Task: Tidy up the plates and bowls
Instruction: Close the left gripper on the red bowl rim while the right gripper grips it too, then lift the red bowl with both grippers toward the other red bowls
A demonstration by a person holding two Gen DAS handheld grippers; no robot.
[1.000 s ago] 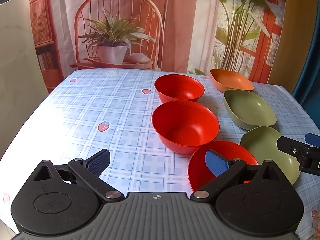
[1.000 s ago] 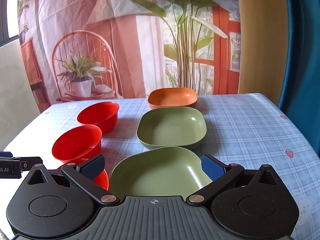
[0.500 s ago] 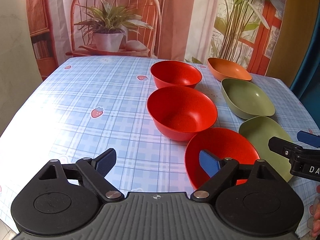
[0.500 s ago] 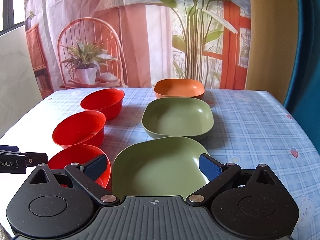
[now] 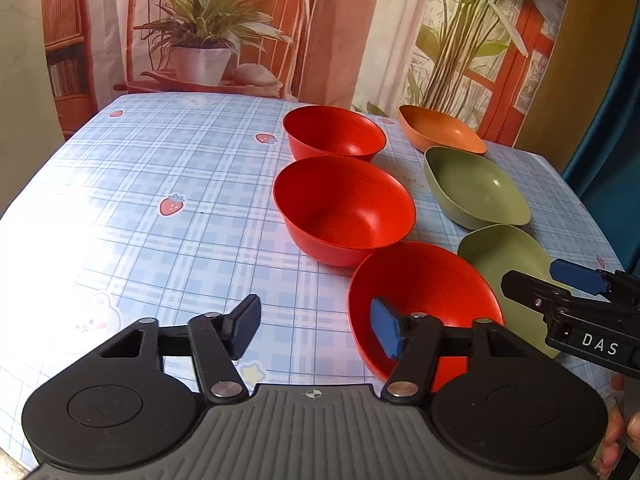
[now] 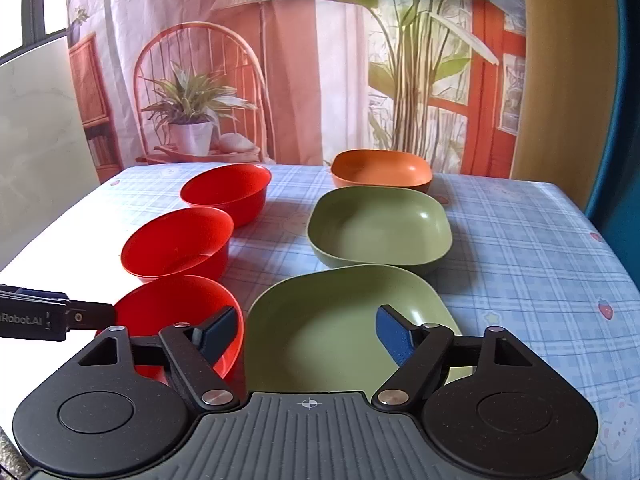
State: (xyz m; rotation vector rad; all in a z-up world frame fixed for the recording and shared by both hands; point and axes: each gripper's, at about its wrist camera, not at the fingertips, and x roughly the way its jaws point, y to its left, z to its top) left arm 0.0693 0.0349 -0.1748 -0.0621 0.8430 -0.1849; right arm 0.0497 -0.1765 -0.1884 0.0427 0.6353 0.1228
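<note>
Now the left hand-held gripper (image 5: 314, 330) is hovering half spread, jaws just closing, its right pad over the nearest round red plastic bowl (image 5: 424, 300) on the checked-cloth worktop (image 5: 180, 200); the right hand-held gripper (image 6: 306, 334) is likewise narrowing, unclamped, over the nearest olive-green squarish plate (image 6: 340, 332).

A home-like dining corner, staged rather than lived in: the surface (image 5: 168, 184) wears a blue checked cloth printed with strawberries and rabbits, and plastic bowls (image 5: 344, 208) and dishes (image 6: 380, 224) stand on it. Across the top of the frame hangs a printed backdrop (image 6: 280, 60) showing a wicker chair, potted plants and red window frames, its cloth creased
</note>
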